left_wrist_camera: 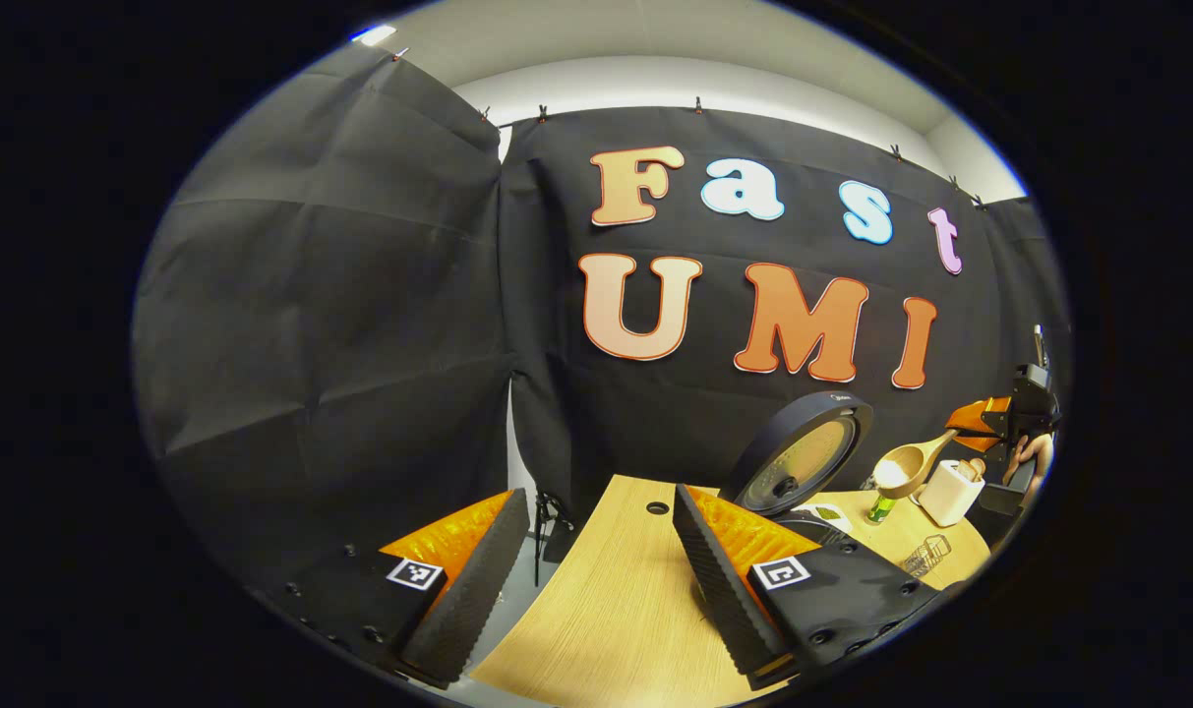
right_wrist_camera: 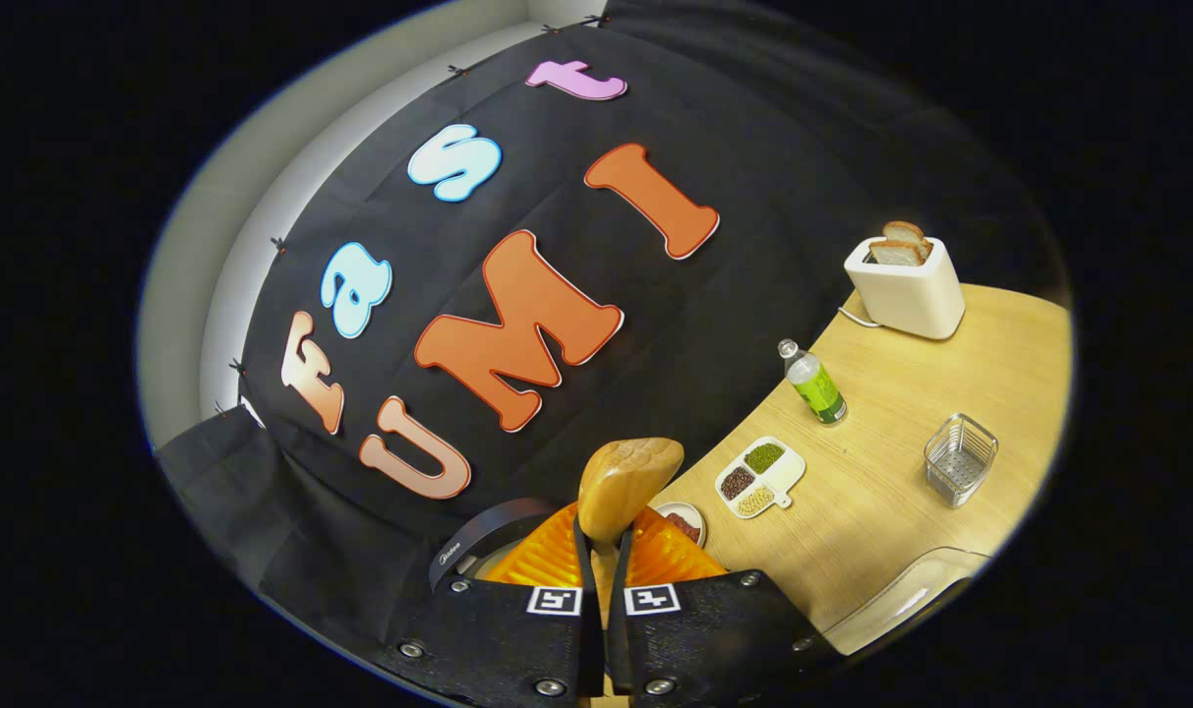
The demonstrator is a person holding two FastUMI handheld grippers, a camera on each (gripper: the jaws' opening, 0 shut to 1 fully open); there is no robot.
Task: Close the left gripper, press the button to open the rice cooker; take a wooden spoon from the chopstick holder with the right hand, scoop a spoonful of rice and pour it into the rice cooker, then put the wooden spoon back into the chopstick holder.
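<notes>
Wooden table [right_wrist_camera: 891, 492] w/ black cloth wall behind. My right gripper [right_wrist_camera: 598, 551]: fingers clamped on wooden spoon [right_wrist_camera: 627, 482], bowl tilted, held above table beside open rice cooker [left_wrist_camera: 803, 462]. My left gripper [left_wrist_camera: 596, 560]: fingers wide apart, holding nothing. Wire chopstick holder [right_wrist_camera: 960, 457] stands nr table edge.
</notes>
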